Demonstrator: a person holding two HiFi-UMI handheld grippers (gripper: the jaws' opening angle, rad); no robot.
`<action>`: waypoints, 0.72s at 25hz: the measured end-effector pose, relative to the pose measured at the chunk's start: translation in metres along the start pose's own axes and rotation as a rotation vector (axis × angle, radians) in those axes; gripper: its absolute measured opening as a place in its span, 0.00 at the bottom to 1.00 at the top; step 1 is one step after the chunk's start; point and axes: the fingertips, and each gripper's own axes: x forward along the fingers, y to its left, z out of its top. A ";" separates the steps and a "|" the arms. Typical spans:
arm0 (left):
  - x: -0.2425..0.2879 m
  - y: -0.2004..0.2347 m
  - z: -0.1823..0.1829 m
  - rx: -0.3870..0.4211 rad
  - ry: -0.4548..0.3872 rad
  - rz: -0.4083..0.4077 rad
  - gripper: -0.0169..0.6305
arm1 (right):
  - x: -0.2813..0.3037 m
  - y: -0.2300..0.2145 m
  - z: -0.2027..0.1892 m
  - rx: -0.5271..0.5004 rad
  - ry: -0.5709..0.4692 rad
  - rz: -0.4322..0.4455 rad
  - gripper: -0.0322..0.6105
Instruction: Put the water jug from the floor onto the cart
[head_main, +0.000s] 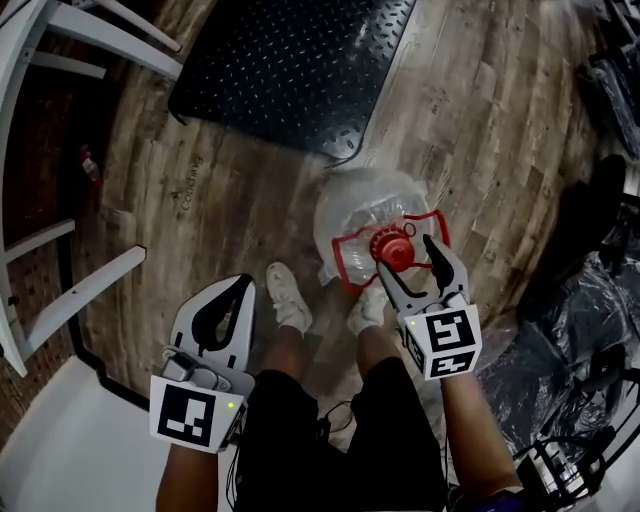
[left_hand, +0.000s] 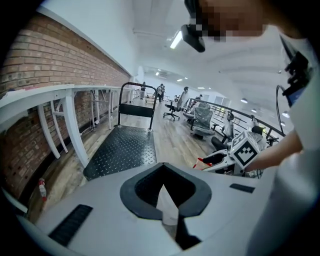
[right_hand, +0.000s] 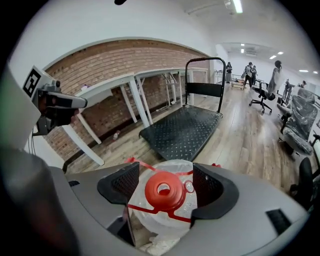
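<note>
The clear water jug (head_main: 368, 215) stands on the wooden floor, just in front of the person's feet. It has a red cap (head_main: 393, 250) and a red handle strap. My right gripper (head_main: 404, 252) is open and straddles the cap, one finger on each side; in the right gripper view the cap (right_hand: 164, 190) sits between the pads with a gap on both sides. Beyond the jug lies the black flat cart (head_main: 290, 65), also seen in the right gripper view (right_hand: 185, 130). My left gripper (head_main: 243, 285) hangs shut and empty to the left of the feet, away from the jug.
White table legs (head_main: 70, 40) and a brick wall line the left side. Plastic-wrapped office chairs (head_main: 590, 300) crowd the right. The person's white shoes (head_main: 288, 297) stand next to the jug. A small red object (head_main: 90, 165) lies by the wall.
</note>
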 end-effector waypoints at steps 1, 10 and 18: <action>0.002 0.003 -0.004 -0.001 0.004 0.002 0.02 | 0.006 0.000 -0.005 -0.006 0.012 -0.002 0.54; 0.011 0.006 -0.029 -0.023 0.033 -0.016 0.02 | 0.034 0.005 -0.033 -0.020 0.079 -0.019 0.56; 0.006 0.012 -0.030 -0.047 0.033 -0.024 0.02 | 0.038 0.000 -0.036 -0.009 0.100 -0.084 0.55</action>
